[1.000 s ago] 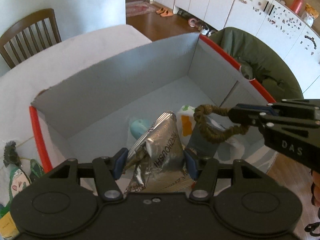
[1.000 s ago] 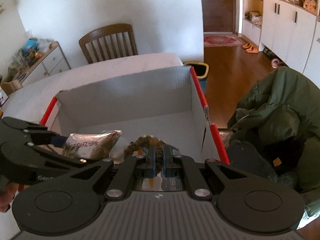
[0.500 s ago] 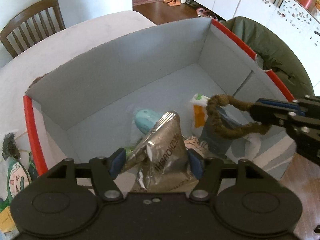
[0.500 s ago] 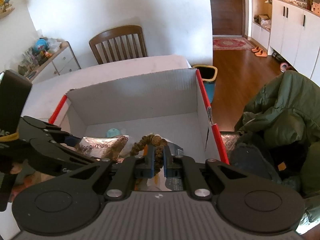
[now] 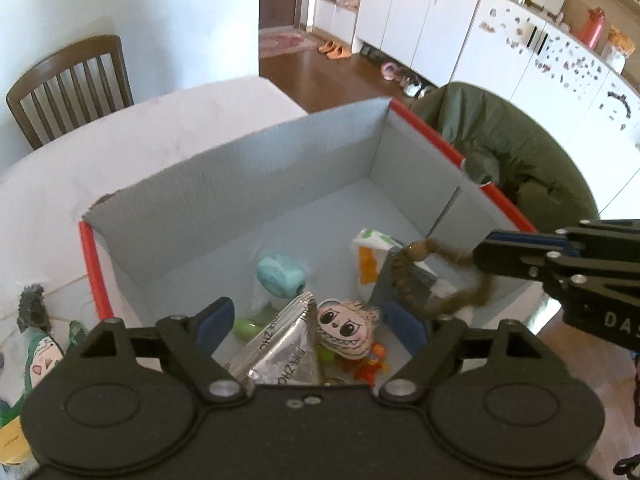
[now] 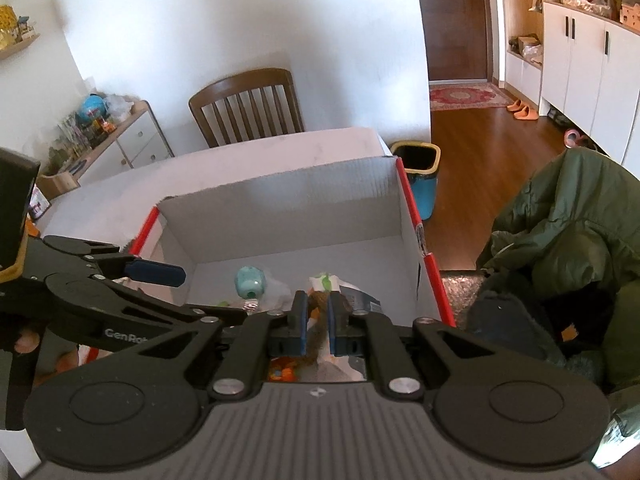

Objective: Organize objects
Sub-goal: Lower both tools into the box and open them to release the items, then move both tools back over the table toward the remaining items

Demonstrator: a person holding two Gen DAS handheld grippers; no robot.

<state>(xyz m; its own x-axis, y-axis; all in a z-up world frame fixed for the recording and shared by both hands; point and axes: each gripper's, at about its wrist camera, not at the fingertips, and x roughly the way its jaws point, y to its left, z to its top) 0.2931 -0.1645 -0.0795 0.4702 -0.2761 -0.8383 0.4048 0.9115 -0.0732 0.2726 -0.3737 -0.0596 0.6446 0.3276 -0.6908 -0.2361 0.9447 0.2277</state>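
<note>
Left gripper [image 5: 316, 318] jaws spread wide, empty, above the foil bag [image 5: 286, 354], which lies in the near end of the box [image 5: 224, 196]. Teal toy [image 5: 280, 278] and face plush [image 5: 346, 326] are on the box floor beside it. Right gripper [image 6: 317, 311] is clamped on the brown rope [image 5: 404, 270], held over the right side of the box; the loop dangles above a white pack [image 5: 370, 258], not touching the floor as far as I can tell. Risks: the rope is limp, so on release it may snag a pad or drape over the red rim [image 5: 436, 140] rather than drop inside. Grippers are close together; swinging either sideways could knock them.
</note>
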